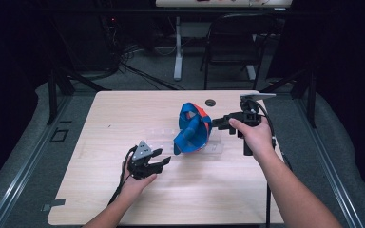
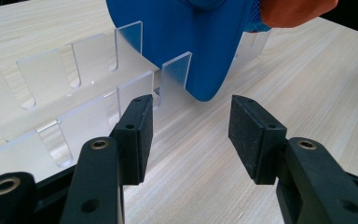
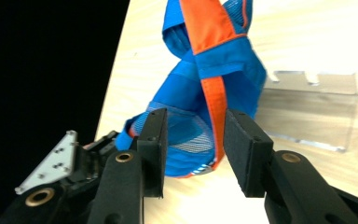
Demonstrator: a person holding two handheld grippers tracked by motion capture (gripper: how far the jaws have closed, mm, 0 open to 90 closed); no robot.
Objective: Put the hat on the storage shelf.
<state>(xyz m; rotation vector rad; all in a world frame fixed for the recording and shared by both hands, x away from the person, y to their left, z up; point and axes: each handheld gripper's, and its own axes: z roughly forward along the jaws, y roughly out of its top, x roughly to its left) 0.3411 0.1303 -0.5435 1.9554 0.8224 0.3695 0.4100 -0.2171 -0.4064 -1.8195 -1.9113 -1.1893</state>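
Note:
A blue cap with orange panels (image 1: 193,128) stands twisted on a clear slotted acrylic rack (image 1: 215,148) at the middle of the wooden table (image 1: 119,114). My left gripper (image 1: 164,157) rests low at the cap's near left. Its jaws stand open in the left gripper view (image 2: 191,135), with the cap's blue brim (image 2: 191,42) and the rack (image 2: 42,74) just beyond the pads. My right gripper (image 1: 215,123) sits at the cap's right side, also open (image 3: 193,149). The cap (image 3: 205,79) lies between and behind its pads, and neither pad presses on it.
A small dark round disc (image 1: 210,102) lies near the table's far edge behind the cap. Beyond the table stand a folding chair (image 1: 233,42) and a white desk leg (image 1: 177,47). Bare wood stretches along the front and left of the table.

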